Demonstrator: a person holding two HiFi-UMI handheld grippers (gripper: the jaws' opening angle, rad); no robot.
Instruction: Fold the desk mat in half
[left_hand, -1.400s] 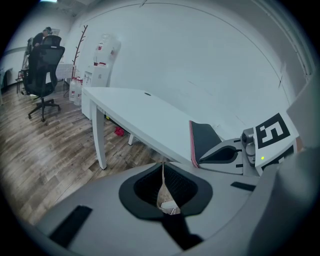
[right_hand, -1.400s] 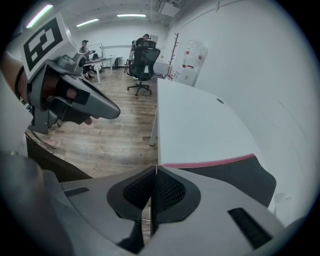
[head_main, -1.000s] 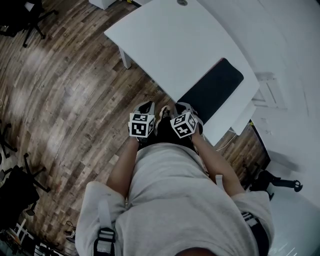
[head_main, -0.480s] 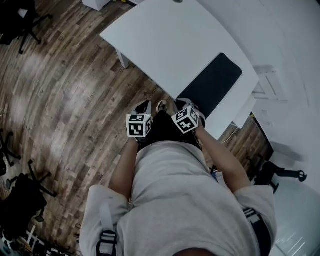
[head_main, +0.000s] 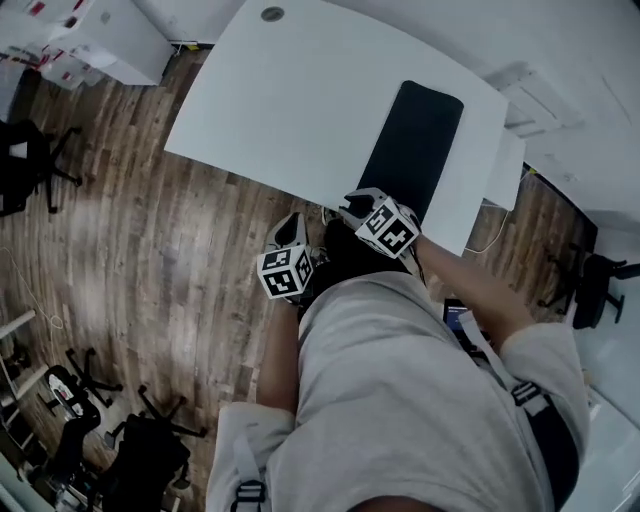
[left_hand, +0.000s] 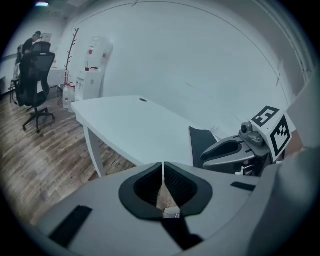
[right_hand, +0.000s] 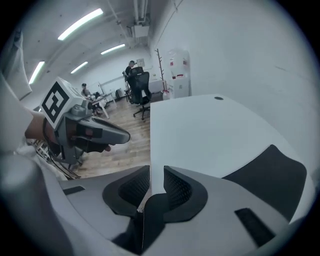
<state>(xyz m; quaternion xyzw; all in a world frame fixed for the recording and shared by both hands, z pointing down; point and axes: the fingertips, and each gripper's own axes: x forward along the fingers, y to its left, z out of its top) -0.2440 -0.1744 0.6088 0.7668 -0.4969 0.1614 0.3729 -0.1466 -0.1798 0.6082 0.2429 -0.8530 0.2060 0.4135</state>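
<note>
Desk mat (head_main: 412, 150) seemingly folded on white desk (head_main: 300, 100), left gripper (left_hand: 163, 168) closed, empty, right gripper (right_hand: 157, 172) just opening, empty, chair (left_hand: 35, 75) beyond

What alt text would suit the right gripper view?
The right gripper, its jaws just opened and empty, points at the edge of a white desk. A black desk mat lies at right; the left gripper hovers at left over wooden floor.

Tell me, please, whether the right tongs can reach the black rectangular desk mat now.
Probably yes: the right tongs, just opened and empty, hover near the black desk mat; nothing on the white desk intervenes.
</note>
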